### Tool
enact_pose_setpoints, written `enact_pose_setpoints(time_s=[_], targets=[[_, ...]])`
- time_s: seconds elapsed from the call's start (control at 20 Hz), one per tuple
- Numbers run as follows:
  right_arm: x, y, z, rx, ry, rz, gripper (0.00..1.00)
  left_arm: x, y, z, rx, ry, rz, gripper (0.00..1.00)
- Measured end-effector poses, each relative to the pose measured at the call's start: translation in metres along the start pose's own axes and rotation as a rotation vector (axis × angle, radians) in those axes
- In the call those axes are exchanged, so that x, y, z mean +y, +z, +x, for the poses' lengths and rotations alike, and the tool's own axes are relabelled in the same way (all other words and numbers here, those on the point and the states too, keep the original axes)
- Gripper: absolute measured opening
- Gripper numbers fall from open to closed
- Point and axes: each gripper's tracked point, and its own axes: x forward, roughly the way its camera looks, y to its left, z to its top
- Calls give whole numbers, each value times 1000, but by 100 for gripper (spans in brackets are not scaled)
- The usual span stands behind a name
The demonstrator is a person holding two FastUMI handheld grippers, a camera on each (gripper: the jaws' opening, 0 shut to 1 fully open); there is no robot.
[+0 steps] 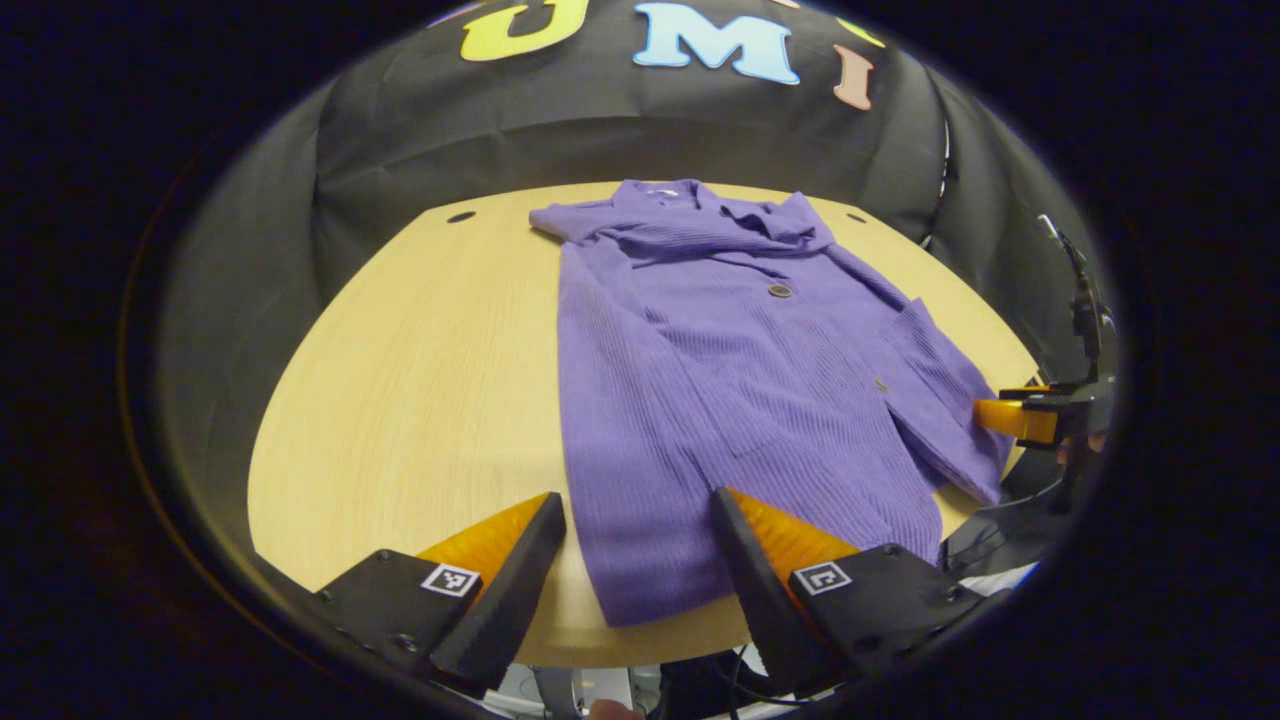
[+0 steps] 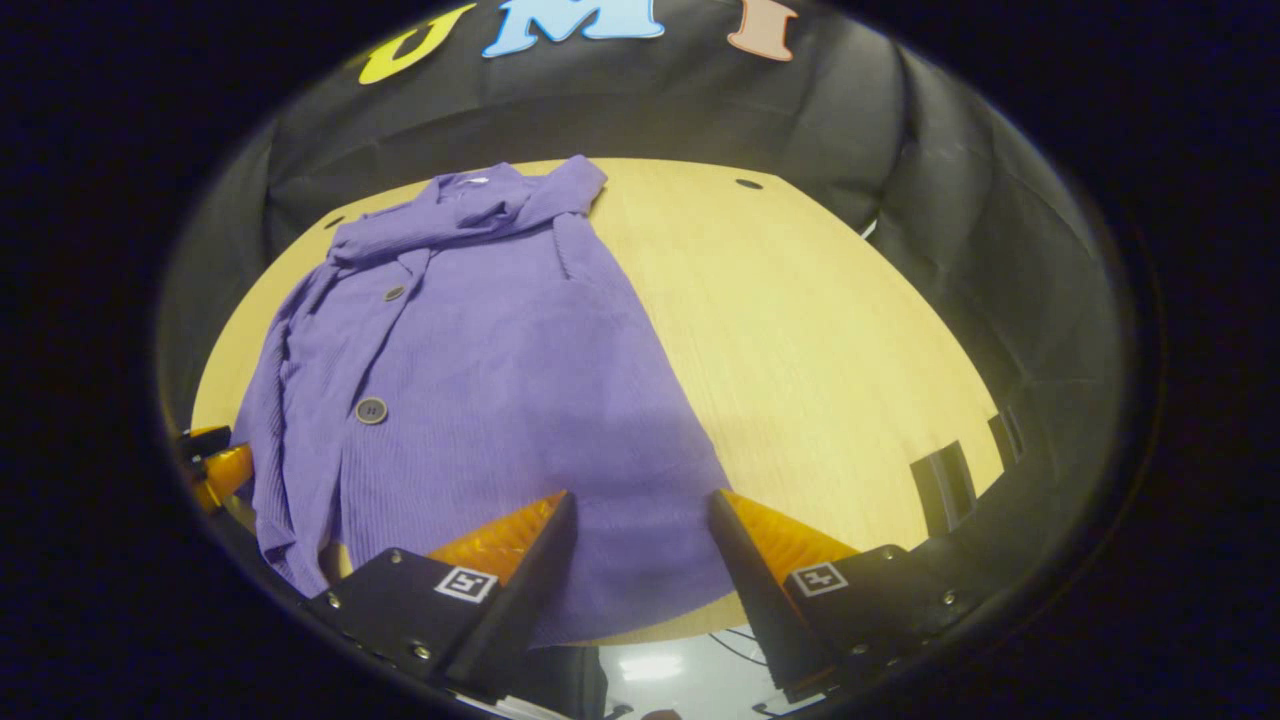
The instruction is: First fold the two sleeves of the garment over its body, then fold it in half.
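Cardigan (image 1: 730,400) lies flat on table (image 1: 420,380), collar far, hem near, sleeves already over body. Both claws wide, holding nothing: left gripper (image 1: 640,545) and right gripper (image 2: 640,540) w/ hem between fingers. Risk: rib knit slips or a pinch takes only the top layer, so sleeves drag out on the half-fold. No brand or label legible; fingers carry square markers only.

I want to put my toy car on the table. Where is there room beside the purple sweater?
Two bare patches of table: one between the purple sweater and the table's edge, ahead of the left gripper; another on the sweater's other side, ahead of the right gripper. The middle is crowded: the sweater covers it from far edge to near edge.
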Motion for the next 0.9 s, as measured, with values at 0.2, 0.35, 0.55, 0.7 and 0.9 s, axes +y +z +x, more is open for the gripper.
enact_pose_setpoints(time_s=[0.2, 0.35, 0.55, 0.7, 0.9], targets=[[2, -2, -2, -1, 22, 85, 92, -4, -3, 3, 0, 18, 42, 96], [9, -2, 1, -4, 16, 46, 92, -15, -2, 1, 8, -10, 66, 78], [29, -1, 3, -2, 46, 27, 69, -29, -3, 6, 13, -55, 88, 55], [31, 5, 3, 4, 41, -28, 35, -27, 5, 7, 12, -66, 40, 24], [36, 4, 0, 13, 25, -6, 7, -19, 13, 10, 49, -96, -90, 7]])
